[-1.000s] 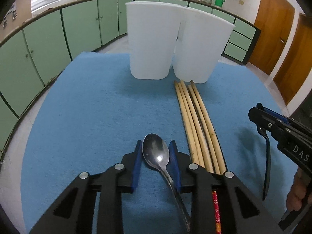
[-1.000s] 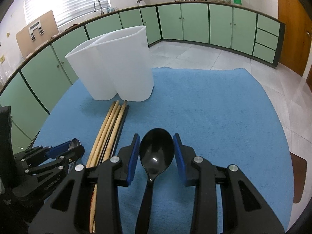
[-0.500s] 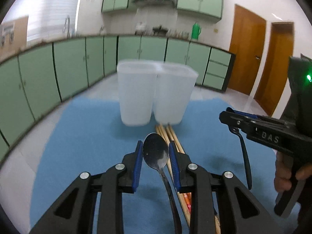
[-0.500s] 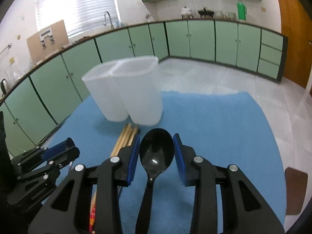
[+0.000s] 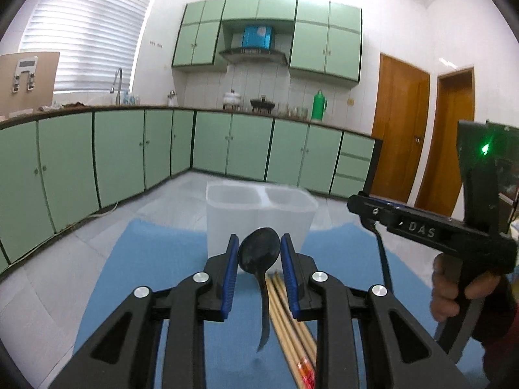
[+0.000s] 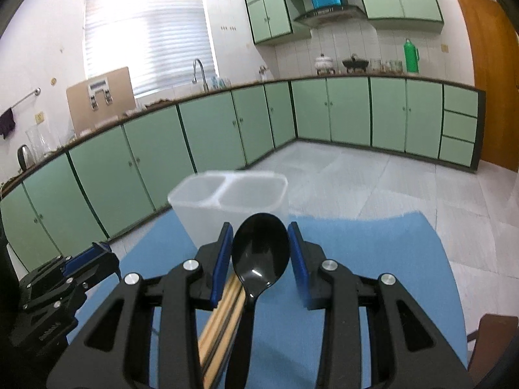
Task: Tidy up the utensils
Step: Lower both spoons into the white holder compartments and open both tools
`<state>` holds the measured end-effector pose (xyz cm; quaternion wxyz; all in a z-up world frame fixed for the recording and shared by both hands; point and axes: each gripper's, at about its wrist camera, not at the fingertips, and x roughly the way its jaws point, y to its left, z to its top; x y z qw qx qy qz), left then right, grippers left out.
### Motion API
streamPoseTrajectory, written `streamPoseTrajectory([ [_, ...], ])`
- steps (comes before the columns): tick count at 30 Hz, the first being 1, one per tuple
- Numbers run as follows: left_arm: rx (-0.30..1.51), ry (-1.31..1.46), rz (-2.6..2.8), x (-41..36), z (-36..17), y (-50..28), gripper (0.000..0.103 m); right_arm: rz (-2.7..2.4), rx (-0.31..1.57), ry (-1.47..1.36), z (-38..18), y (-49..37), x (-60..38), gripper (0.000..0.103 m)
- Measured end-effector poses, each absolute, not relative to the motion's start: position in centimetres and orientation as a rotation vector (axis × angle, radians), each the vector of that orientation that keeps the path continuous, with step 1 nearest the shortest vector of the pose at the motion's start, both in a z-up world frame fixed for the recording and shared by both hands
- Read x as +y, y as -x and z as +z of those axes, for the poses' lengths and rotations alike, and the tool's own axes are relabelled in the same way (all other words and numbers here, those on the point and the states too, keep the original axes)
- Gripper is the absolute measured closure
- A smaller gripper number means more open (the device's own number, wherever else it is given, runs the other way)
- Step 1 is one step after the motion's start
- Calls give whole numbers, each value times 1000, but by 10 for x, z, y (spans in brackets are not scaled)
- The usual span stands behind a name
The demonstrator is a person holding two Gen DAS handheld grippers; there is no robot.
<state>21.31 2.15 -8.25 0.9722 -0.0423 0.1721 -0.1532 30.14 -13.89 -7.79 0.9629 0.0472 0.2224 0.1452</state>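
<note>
The left hand-held gripper (image 5: 259,254) is clamped narrowly on the bowl of a metal spoon (image 5: 259,254), whose handle hangs down clear of the blue-covered counter (image 5: 162,259). The right hand-held gripper (image 6: 261,251) pinches the bowl of a black plastic spoon (image 6: 260,253) in the same way. Both are held above the counter, short of the white two-compartment holder (image 6: 227,197) near its far edge, with the wooden chopsticks (image 5: 288,314) lying on the counter below.

A metal spoon (image 5: 258,253) and a black plastic spoon (image 6: 260,253) are each held aloft, bowls forward. Wooden chopsticks (image 5: 288,317) lie bundled before the empty white two-compartment holder (image 6: 227,201).
</note>
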Motion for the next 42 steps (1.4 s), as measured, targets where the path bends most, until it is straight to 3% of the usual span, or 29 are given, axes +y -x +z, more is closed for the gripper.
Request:
streamPoseTrajectory([
  [16,76,121,-330,36,17,-281,78,275,228,-85,-16,-396,-138,70],
  [30,257,105,-333,22,-45,-372,77,185,274,-77,-81,-456,-132,69],
  [37,302,102,-310,26,-53,-363,66,198,338,-117,-80,-433,-137,54],
  [42,317,76,-277,26,-54,-330,51,185,367,-131,-69,-383,-145,30],
])
